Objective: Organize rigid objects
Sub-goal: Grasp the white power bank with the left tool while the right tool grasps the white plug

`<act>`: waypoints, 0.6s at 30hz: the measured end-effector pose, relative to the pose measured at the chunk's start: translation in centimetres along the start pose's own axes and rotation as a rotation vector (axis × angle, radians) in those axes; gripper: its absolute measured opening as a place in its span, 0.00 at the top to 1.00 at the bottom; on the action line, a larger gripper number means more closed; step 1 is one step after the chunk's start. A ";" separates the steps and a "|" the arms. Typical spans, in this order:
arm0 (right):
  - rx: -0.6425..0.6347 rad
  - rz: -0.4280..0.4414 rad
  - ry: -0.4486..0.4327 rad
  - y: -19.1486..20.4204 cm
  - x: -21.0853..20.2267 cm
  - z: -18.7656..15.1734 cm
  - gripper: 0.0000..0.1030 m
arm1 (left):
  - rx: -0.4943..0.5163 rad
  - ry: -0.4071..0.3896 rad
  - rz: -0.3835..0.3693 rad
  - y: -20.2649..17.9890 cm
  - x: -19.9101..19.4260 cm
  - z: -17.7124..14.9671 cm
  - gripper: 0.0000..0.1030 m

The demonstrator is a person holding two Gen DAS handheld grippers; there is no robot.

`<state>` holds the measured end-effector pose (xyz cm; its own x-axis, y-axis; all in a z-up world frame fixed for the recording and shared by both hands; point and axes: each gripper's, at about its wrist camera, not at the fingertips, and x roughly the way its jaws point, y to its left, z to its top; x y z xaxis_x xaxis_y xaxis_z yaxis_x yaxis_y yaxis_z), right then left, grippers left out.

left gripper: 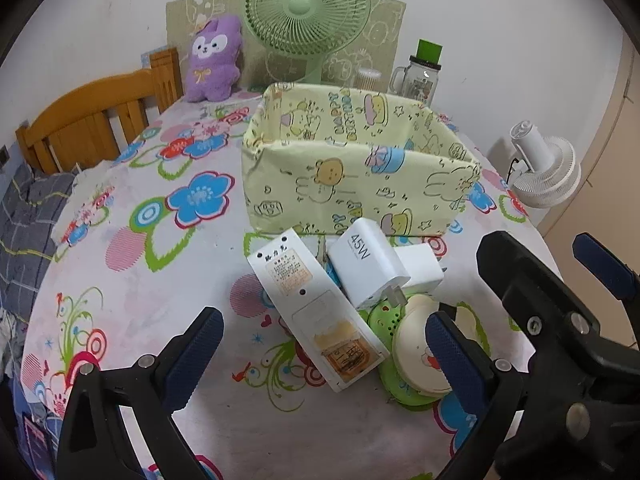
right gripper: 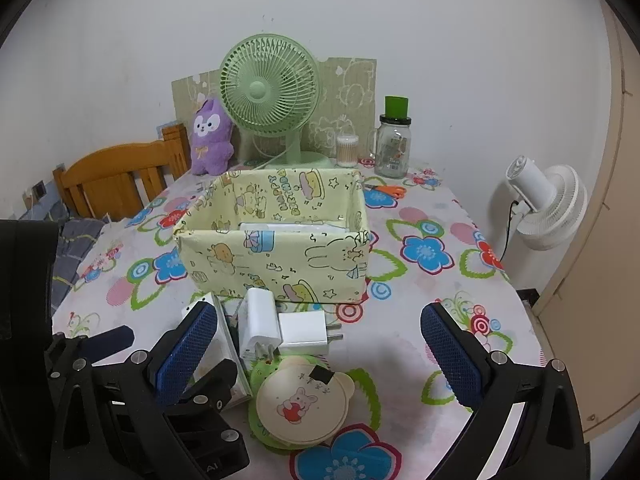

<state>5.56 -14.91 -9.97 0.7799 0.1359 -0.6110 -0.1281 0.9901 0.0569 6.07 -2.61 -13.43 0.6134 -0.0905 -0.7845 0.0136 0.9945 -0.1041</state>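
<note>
A yellow cartoon-print fabric box [left gripper: 352, 176] [right gripper: 280, 264] stands mid-table with something white inside. In front of it lie a long white remote-like device [left gripper: 316, 308] [right gripper: 224, 360], a white 45W charger [left gripper: 366, 264] [right gripper: 258, 320], a smaller white plug adapter [left gripper: 420, 268] [right gripper: 306, 334], and a cream round bear-shaped case [left gripper: 418, 354] [right gripper: 302, 404] on a green disc [left gripper: 386, 316]. My left gripper [left gripper: 324, 350] is open, over the remote. My right gripper [right gripper: 320, 354] is open, over the chargers and case; it also shows at the right of the left wrist view [left gripper: 560, 280].
A green desk fan [right gripper: 268, 96], purple plush [right gripper: 210, 136], cotton-swab tub [right gripper: 347, 151], glass jar with green lid [right gripper: 394, 144] and orange scissors [right gripper: 390, 190] stand at the table's back. A white fan [right gripper: 548, 204] is off the right edge, a wooden bed frame [right gripper: 116, 172] left.
</note>
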 end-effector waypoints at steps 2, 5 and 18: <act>-0.001 0.001 0.007 0.1 0.4 -0.1 0.00 | -0.003 0.010 0.000 0.1 0.4 -0.1 0.01; 0.007 0.009 0.026 0.1 1.2 -0.4 0.00 | -0.010 0.027 0.000 0.2 1.2 -0.3 0.01; 0.022 0.015 0.083 -0.2 4.0 -1.0 0.00 | -0.017 0.079 0.017 0.4 3.9 -0.2 0.02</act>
<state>8.11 -14.61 -13.23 0.7247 0.1486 -0.6729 -0.1252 0.9886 0.0835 8.26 -2.62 -16.66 0.5493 -0.0787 -0.8319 -0.0099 0.9949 -0.1006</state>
